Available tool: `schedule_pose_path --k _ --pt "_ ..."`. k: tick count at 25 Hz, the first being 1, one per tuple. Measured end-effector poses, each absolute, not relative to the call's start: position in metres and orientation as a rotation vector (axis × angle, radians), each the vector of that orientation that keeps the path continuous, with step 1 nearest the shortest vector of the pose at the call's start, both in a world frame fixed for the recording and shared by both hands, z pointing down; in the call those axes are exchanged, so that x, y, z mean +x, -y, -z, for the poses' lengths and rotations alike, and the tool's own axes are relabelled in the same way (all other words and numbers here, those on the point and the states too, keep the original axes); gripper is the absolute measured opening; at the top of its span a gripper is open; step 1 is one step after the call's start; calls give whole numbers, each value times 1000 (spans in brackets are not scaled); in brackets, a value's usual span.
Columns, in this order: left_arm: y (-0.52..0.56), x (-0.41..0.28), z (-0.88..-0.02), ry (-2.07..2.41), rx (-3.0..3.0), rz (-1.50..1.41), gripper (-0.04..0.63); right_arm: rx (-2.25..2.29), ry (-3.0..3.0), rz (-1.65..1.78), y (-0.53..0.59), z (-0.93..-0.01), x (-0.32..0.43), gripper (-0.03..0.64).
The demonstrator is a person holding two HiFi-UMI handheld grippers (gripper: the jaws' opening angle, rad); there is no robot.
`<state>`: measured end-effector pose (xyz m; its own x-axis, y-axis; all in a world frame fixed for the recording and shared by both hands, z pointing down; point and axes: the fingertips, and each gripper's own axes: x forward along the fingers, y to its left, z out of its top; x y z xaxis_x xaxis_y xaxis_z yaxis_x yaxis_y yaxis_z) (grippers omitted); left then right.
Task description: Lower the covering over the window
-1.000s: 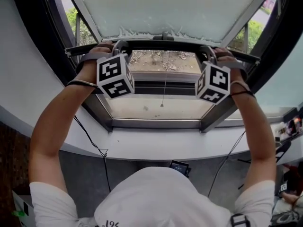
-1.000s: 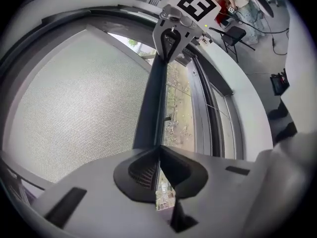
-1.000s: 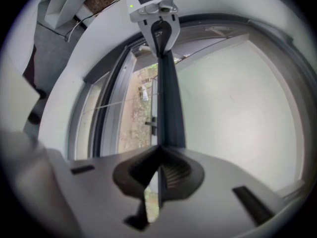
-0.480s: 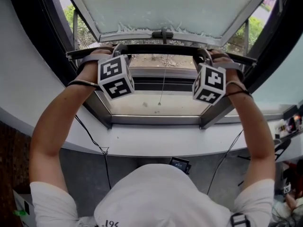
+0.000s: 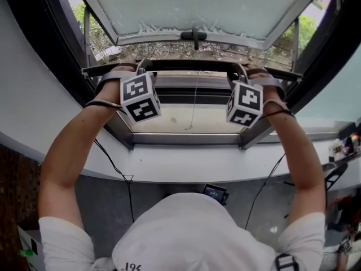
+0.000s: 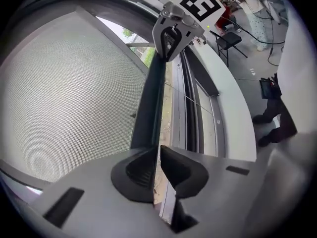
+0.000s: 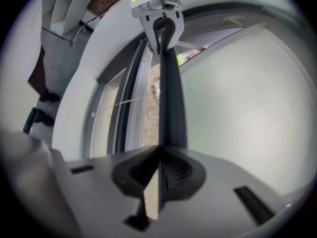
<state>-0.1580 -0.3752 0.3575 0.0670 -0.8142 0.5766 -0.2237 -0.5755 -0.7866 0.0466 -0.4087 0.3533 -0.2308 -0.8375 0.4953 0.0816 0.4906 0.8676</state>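
Head view — left gripper [image 5: 142, 66], right gripper [image 5: 240, 69] clamped on slim dark bar [image 5: 189, 65] — fine woven mesh screen [image 6: 64, 98].

Head cam looked steeply down on left gripper [image 5: 144, 66] and right gripper [image 5: 236, 70]. Each gripper cam sat right behind its jaws, facing along the bar [image 5: 192, 65] to the other one.

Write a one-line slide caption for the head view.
Seen from above, with arms raised, the left gripper and right gripper clamp the dark bar of the window covering.
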Motion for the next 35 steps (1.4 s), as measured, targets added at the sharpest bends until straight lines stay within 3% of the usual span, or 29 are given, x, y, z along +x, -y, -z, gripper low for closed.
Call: schedule_pose_path --k 19,26,35 --pt "372 -157 -397 -976 -1898 1620 36 587 1551 898 405 -393 48 34" --pt "369 -156 -422 -928 -1965 1674 66 538 1557 835 403 -419 48 78" --pt "367 -157 -434 -907 -1974 1701 75 513 1543 808 401 -430 47 80"
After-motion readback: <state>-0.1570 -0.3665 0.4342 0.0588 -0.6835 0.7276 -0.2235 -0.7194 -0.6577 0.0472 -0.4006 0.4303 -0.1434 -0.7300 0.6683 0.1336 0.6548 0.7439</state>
